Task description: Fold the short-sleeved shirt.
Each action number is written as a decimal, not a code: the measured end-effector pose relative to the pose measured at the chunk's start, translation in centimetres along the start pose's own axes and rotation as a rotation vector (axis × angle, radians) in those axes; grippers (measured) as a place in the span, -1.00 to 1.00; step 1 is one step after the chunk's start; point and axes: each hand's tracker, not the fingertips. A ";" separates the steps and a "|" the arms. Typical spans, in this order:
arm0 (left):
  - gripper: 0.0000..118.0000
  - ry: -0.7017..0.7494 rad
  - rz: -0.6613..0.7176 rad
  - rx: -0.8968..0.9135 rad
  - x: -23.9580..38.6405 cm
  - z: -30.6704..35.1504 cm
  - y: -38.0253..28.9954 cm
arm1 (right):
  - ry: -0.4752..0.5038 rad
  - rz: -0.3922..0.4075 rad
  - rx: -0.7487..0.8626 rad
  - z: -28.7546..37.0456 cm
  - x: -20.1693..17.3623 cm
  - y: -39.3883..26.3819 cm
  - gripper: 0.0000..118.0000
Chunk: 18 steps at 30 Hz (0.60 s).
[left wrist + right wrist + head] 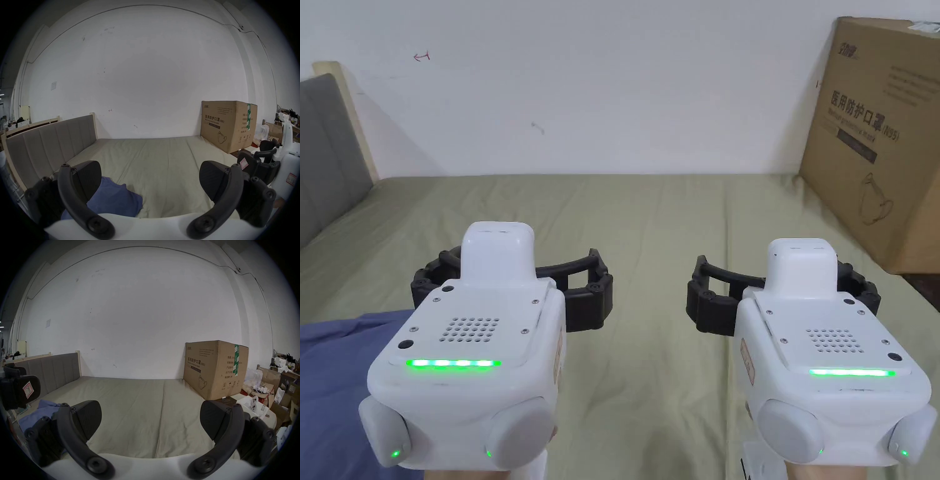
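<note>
Head view: two white handheld units are held side by side above a bed (650,212) covered in a pale green sheet. The left tongs (512,284) and the right tongs (781,294) point toward a white wall; their black jaws stand spread apart with nothing between them. The blue short-sleeved shirt (331,375) lies bunched at the near left edge of the bed, partly hidden behind the left unit. A large cardboard box (881,144) stands at the far right of the bed.

Left gripper view: the left tongs (150,180) are wide apart and empty. The shirt (116,199) sits low and to the left, beside and behind the left jaw, crumpled rather than flat.

Right gripper view: the right tongs (150,418) are also spread and empty, over bare sheet. The shirt (43,412) is far to the left, well apart from them.

Risks, as a judgement: because the shirt is in a heap, a pinch could catch several layers at once, or the bed sheet with it. The right tongs must cross toward the left, so the two units could knock together. Dragging the shirt may wrinkle the sheet.
</note>
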 end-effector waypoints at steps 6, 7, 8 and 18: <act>1.00 -0.007 -0.016 -0.002 0.0 0.1 -0.1 | 0.010 -0.008 -0.005 0.1 0.1 0.0 1.00; 1.00 -0.008 -0.023 -0.005 0.1 0.0 -0.2 | 0.011 -0.009 -0.007 0.0 0.2 0.0 1.00; 1.00 -0.003 -0.031 -0.006 0.1 0.0 -0.2 | 0.010 -0.008 -0.007 0.1 0.1 0.0 1.00; 0.93 0.009 -0.043 -0.023 0.4 0.1 -0.1 | 0.017 -0.023 -0.004 0.2 0.3 0.1 0.99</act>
